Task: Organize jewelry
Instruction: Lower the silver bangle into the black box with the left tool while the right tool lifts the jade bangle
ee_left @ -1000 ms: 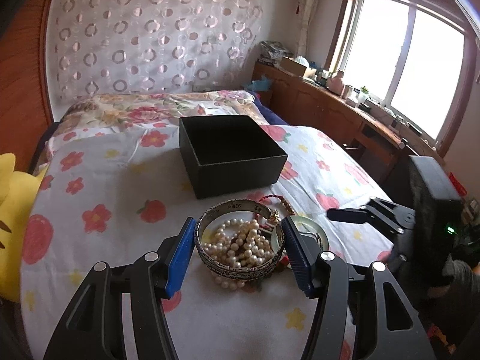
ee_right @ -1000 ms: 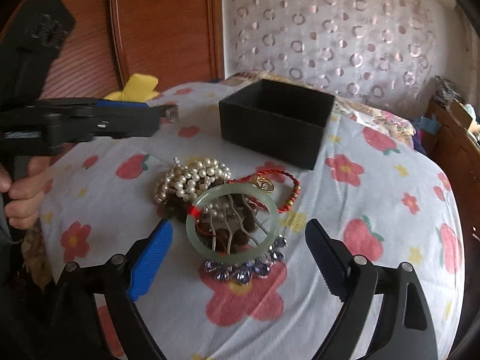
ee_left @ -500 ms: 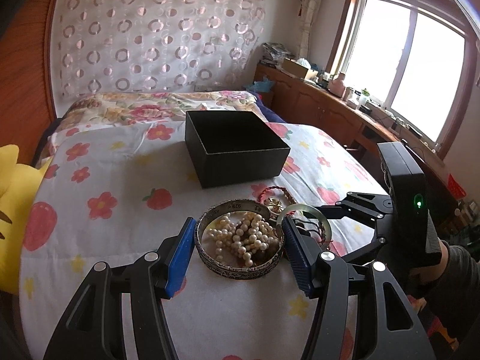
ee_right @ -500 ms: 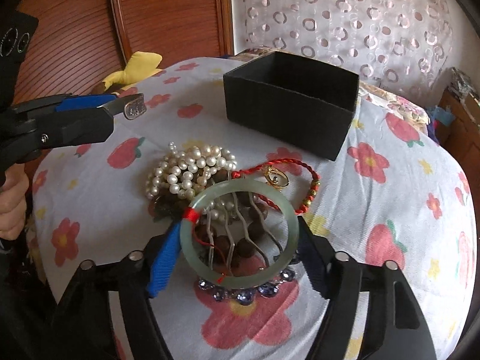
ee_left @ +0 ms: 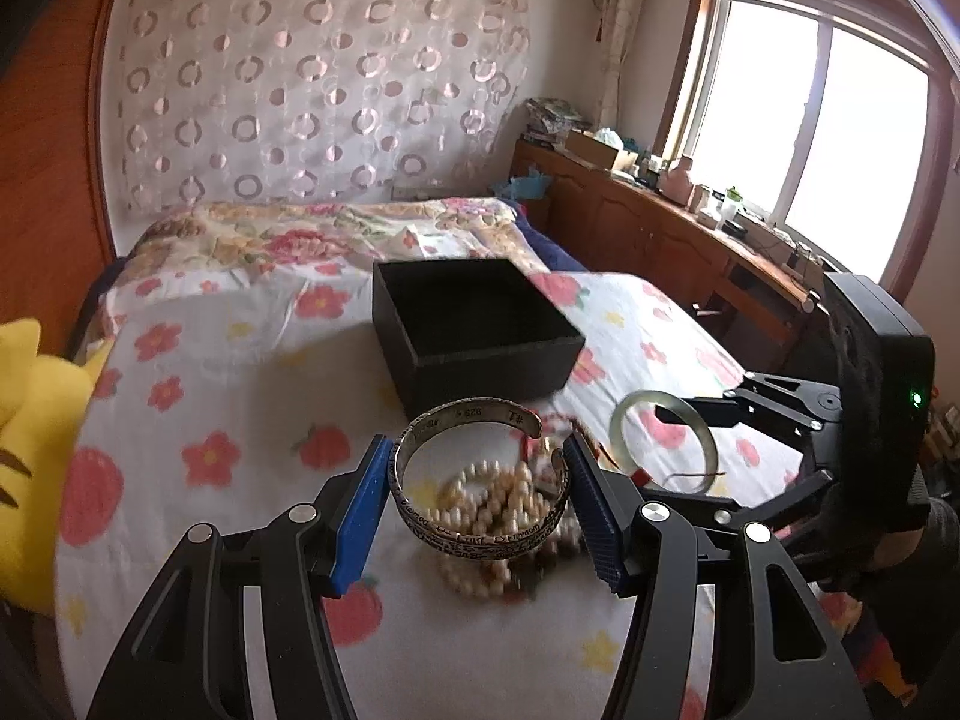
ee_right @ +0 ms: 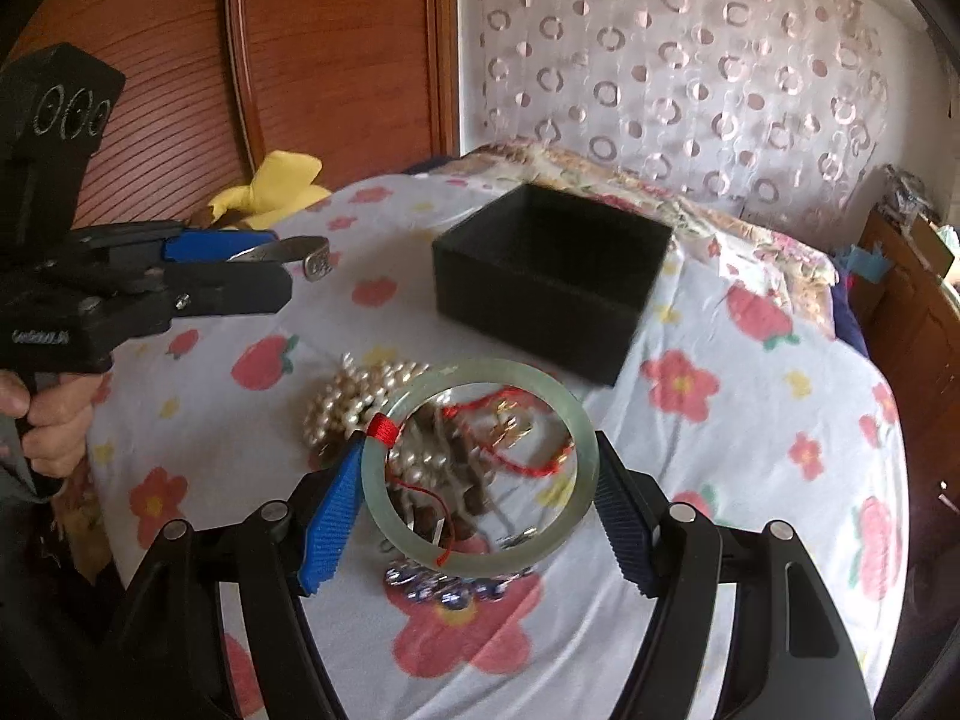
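My left gripper (ee_left: 477, 480) is shut on a silver cuff bangle (ee_left: 474, 540), held above the bed; the cuff (ee_right: 300, 249) juts from the left gripper (ee_right: 282, 264) in the right wrist view. My right gripper (ee_right: 480, 480) is shut on a pale green jade bangle (ee_right: 480, 369) tied with red thread, also off the bedspread. In the left wrist view the jade bangle (ee_left: 660, 397) hangs at the right. Below both lies a pile: pearl strands (ee_right: 354, 396), a red cord bracelet (ee_right: 528, 462) and a blue crystal piece (ee_right: 444, 591). An open black box (ee_left: 486, 372) stands behind the pile.
Everything rests on a bed with a flowered sheet (ee_left: 210, 396). A yellow plush toy (ee_left: 30, 420) lies at the left edge near the wooden headboard (ee_right: 336, 60). A wooden cabinet (ee_left: 660, 240) under the window runs along the right side. A person's hand (ee_right: 48, 420) holds the left gripper's handle.
The right jaws closed onto the jade bangle and lifted it off the pile. The left gripper rose with the silver cuff, leaving the pearls on the bed.
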### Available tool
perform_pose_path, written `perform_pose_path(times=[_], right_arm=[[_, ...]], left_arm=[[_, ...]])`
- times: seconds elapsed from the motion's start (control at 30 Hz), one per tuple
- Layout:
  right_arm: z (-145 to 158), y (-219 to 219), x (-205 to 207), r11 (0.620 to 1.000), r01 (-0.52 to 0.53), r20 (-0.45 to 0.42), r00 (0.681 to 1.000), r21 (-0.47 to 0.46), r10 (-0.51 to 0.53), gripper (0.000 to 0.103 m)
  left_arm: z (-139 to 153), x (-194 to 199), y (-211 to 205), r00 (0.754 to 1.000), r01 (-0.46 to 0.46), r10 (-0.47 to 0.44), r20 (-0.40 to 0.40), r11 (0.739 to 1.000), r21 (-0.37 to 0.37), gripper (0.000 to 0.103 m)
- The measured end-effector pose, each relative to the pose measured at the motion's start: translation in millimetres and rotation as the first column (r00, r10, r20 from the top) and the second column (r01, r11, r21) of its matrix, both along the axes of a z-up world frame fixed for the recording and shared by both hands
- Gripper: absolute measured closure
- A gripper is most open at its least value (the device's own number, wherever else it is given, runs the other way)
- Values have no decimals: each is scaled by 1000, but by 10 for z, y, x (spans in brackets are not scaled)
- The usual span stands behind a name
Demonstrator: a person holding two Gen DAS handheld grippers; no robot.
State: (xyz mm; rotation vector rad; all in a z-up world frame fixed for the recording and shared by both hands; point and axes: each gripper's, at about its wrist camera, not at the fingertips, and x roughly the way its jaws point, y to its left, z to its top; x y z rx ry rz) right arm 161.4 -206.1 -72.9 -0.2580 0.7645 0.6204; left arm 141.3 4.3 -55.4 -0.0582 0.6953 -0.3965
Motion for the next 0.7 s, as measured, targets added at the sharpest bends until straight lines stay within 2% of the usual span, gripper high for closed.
perform_pose_path(times=[0.17,0.3,0.5,0.7], right_arm=[[85,-158,152,1000,23,17,1000,7,-24,29],[122,-282,291,999,45,18,999,21,-45,29],[165,-385,539,998,55,18,998,42,-55,29],[168,-364,798,998,44,12,999,41,-44,29]], left_arm=[[105,335,-96,1000,2,-3,19,1000,14,47],[91,658,-176,1000,-1,1,6,1000,29,47],[12,1087,-313,1000,6,-5,-17,998,64,47],[-143,1352,-406,999,22,-17,-47,995,94,47]])
